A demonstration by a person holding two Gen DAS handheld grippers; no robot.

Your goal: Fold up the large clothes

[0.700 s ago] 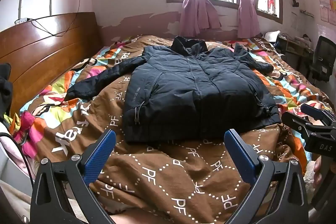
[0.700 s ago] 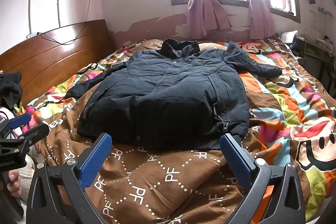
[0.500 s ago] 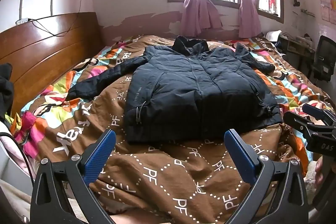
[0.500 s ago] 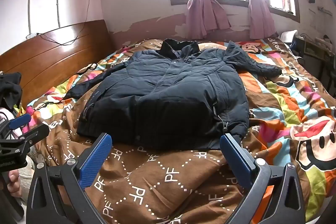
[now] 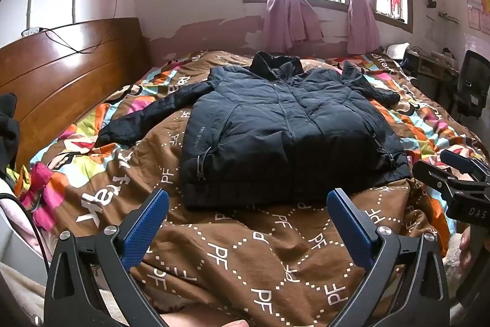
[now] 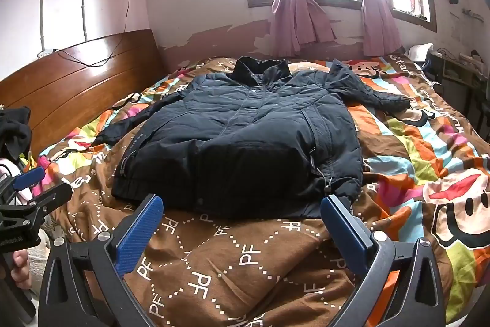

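A dark navy padded jacket (image 5: pixel 284 127) (image 6: pixel 245 137) lies flat, front up, on the bed, collar toward the window and both sleeves spread sideways. Its hem faces me. My left gripper (image 5: pixel 248 222) hovers over the brown quilt just short of the hem, jaws wide open with nothing between the blue pads. My right gripper (image 6: pixel 242 222) also stands open and empty, near the hem's right corner. Each gripper shows at the edge of the other's view: the right gripper (image 5: pixel 453 173), the left gripper (image 6: pixel 27 189).
A patterned brown and multicoloured quilt (image 5: pixel 232 259) covers the bed. A wooden headboard (image 5: pixel 61 69) runs along the left. Dark clothing (image 6: pixel 13 131) is piled at the far left. A desk and black chair (image 5: pixel 471 88) stand at the right, pink curtains (image 6: pixel 294 23) behind.
Both grippers have barely shifted; the jacket lies as before and both stay open.
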